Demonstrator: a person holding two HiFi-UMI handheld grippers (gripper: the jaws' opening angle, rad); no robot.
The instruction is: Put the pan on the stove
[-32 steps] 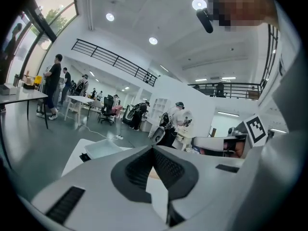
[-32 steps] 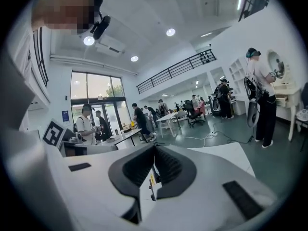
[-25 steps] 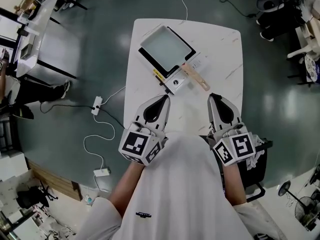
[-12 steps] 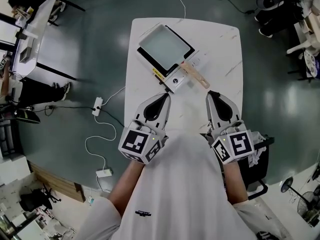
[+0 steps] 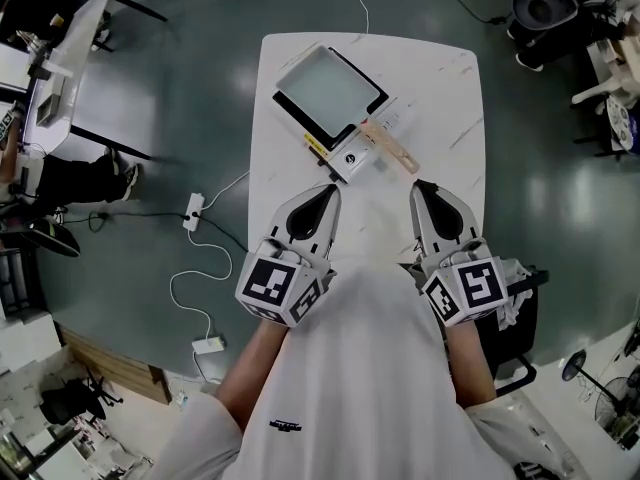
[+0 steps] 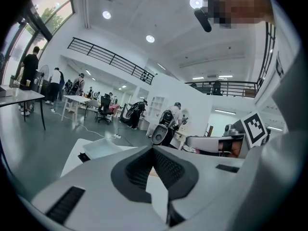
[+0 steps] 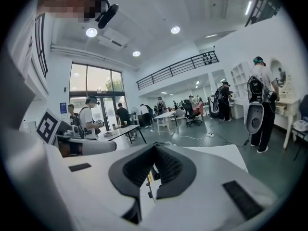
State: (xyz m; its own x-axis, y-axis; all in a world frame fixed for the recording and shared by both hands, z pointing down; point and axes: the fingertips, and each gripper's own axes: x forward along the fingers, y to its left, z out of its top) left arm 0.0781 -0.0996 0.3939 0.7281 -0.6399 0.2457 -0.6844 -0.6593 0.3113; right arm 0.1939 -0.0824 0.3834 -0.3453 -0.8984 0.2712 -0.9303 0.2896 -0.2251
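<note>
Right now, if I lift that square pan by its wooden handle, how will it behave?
The pan looks rigid, so it should lift as one piece. Its wide square body sits beyond the long wooden handle, so it will probably droop forward. The flat handle seems unlikely to roll in a grip.

Both forearms reach forward, side by side. The left gripper [image 5: 325,200] and the right gripper [image 5: 424,196] point ahead — fingers closed together, nothing between them — well apart.

A white marble table [image 5: 440,98] stands on glossy dark floor [image 5: 200,78], desks [image 5: 95,98] nearby.
</note>
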